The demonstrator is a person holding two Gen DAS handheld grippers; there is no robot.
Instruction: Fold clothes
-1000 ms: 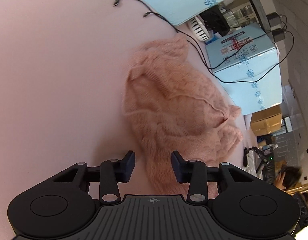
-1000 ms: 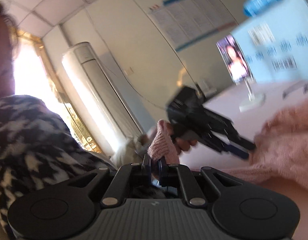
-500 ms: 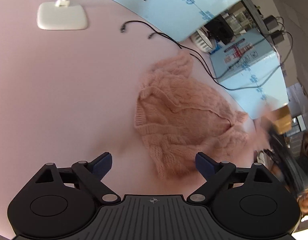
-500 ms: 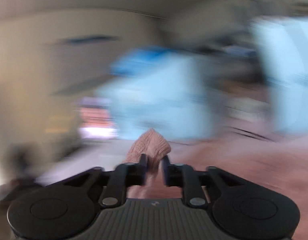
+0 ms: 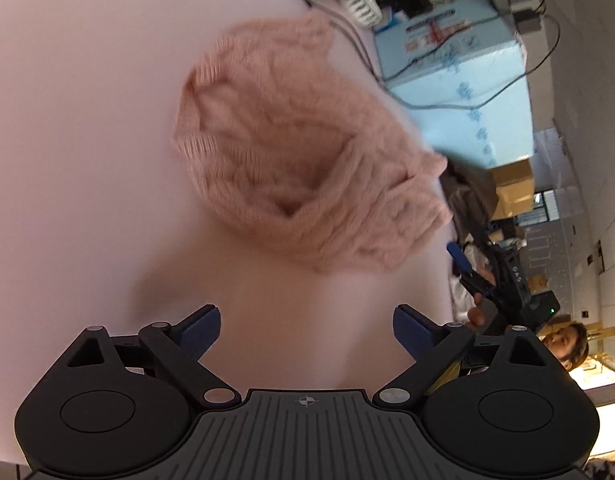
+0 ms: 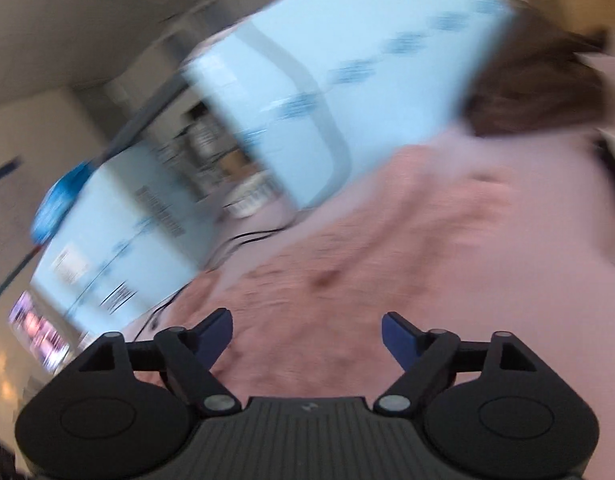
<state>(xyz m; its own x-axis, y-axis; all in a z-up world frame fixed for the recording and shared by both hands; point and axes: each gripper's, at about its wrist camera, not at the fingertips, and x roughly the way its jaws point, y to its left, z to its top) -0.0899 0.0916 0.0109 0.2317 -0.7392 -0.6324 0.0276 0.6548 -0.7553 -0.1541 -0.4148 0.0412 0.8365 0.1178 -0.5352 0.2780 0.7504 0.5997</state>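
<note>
Left wrist view: left gripper [image 5: 306,330] had its jaws spread wide and opening a touch more, nothing between them, only bare pink table [image 5: 79,168] under the gap. Pink knit sweater [image 5: 307,160] lay bunched in a heap on the table ahead of the fingers, apart from them, its near edge folded over. Black cables [image 5: 355,44] ran past the far side of the sweater toward light blue boxes [image 5: 463,80]. At the right edge the right gripper [image 5: 459,258] showed with a hand [image 5: 477,312] on it, off the sweater's right end.

Right wrist view, heavily blurred: right gripper [image 6: 306,332] jaws apart and opening, no cloth pinched between the blue pads [image 6: 211,332]. Sweater [image 6: 347,280] lay below and ahead of the fingers; whether they touched it, could not tell. Blue boxes [image 6: 327,92] and cables [image 6: 243,240] stood behind it.
</note>
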